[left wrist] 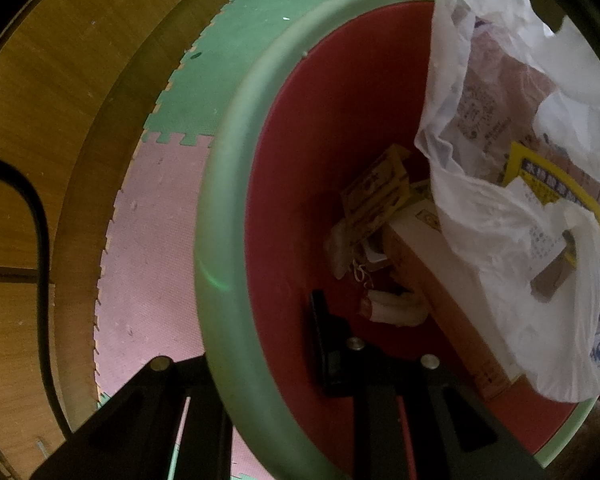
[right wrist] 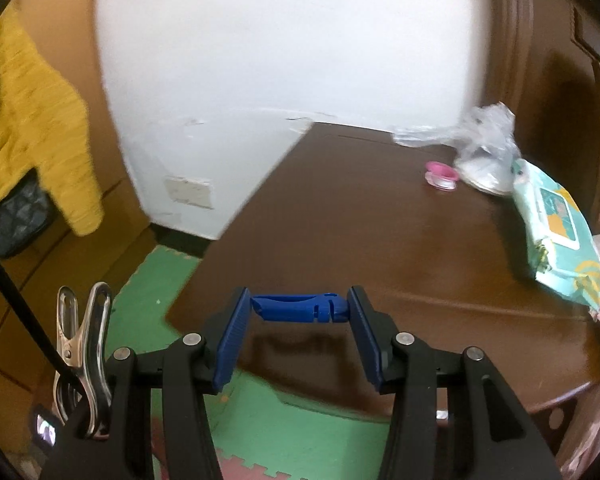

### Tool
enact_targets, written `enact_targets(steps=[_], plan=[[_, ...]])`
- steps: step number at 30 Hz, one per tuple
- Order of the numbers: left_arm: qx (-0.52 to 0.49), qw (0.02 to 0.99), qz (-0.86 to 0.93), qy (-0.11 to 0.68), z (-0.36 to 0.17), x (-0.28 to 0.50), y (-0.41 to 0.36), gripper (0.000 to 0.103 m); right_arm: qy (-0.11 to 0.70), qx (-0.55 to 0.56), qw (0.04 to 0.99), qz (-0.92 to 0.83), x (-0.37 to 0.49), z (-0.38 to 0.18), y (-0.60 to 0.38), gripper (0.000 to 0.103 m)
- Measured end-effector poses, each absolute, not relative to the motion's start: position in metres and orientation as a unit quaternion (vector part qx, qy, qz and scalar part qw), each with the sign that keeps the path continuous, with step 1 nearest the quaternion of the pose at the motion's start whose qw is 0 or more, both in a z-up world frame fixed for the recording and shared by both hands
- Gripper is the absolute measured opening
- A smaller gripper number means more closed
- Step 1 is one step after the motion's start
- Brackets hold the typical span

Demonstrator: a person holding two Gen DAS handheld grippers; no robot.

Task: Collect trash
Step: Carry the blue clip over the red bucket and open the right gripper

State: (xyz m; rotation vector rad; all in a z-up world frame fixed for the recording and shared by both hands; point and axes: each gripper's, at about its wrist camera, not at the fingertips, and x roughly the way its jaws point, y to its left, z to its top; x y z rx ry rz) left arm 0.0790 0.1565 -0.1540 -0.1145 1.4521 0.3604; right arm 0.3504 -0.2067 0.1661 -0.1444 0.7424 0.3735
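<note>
Left gripper (left wrist: 267, 320): fingers nearly closed on the bin (left wrist: 219, 208) rim, lower centre.
Right gripper (right wrist: 299, 322): fingers half open, gripping a blue piece (right wrist: 300, 309) above the bench (right wrist: 380, 216).

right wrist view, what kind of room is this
Most likely a lived-in room at home, perhaps a bedroom. A dark brown wooden table stands on green and pink foam puzzle mats, with a teal pack of wet wipes on it and a yellow quilted jacket hanging nearby.

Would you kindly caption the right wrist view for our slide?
Right gripper holds a blue plastic piece lengthwise between its fingers over a brown table bearing a wipes pack.
</note>
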Motion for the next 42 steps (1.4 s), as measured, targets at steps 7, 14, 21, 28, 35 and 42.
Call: enact_targets(steps=[7,14,21,28,35,42], plan=[[-0.054,0.732,0.165,0.658,-0.154,0.078,0.157,0.017,0.382,-0.087,0.884,0.254,0.302,0.143,-0.161,0.051],[-0.057,0.734,0.167,0.656,-0.154,0.079,0.159,0.017,0.414,-0.108,0.849,0.311,0.257,0.106,-0.122,0.051],[-0.058,0.734,0.167,0.656,-0.154,0.079,0.159,0.017,0.436,-0.141,0.813,0.358,0.216,0.067,-0.083,0.051],[-0.06,0.735,0.167,0.655,-0.154,0.08,0.16,0.017,0.45,-0.177,0.778,0.402,0.184,0.03,-0.042,0.051],[-0.063,0.736,0.169,0.653,-0.153,0.078,0.16,0.017,0.475,-0.192,0.746,0.424,0.165,-0.01,-0.01,0.051],[-0.065,0.737,0.168,0.651,-0.152,0.078,0.161,0.017,0.498,-0.206,0.724,0.431,0.157,-0.038,0.008,0.051]])
